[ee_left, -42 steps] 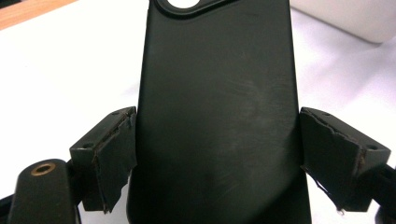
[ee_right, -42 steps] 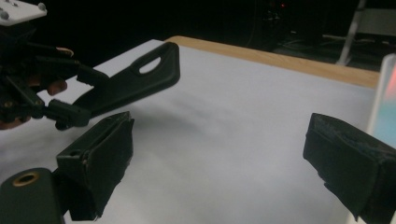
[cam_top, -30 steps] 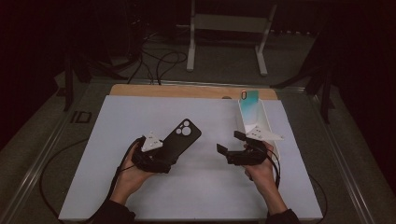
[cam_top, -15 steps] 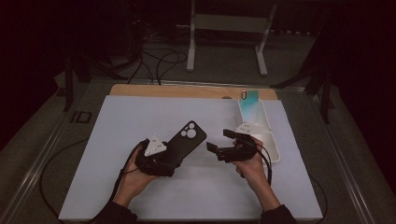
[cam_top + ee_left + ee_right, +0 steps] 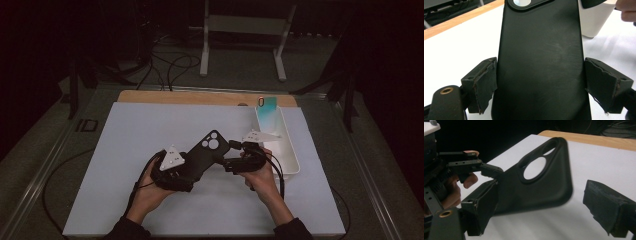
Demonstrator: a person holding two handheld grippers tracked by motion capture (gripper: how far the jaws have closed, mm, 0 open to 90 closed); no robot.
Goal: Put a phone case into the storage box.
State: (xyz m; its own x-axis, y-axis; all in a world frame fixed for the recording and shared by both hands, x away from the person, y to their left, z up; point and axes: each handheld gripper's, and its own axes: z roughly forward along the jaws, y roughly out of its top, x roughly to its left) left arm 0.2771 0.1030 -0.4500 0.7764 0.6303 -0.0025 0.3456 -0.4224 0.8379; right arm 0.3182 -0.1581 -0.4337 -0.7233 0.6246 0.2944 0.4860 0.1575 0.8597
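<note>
The white rectangular table mat (image 5: pixel 125 150) carries a white oblong plastic tray (image 5: pixel 290 160), partly hidden by the right hand. The matte black phone case (image 5: pixel 541 62), top cut off in the left gripper view, is pinched by the left gripper (image 5: pixel 540 86). The right gripper (image 5: pixel 549 207) is spread around the case's camera-cutout end.

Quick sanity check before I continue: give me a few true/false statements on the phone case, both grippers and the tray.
1. The left gripper clamps the black phone case by its long edges. True.
2. The right gripper is shut on the case. False: its jaws stand open around the case's camera-cutout end.
3. The case lies inside the white tray. False: it is held over the white mat, left of the tray.
4. A teal card stands at the tray's far end. True.
</note>
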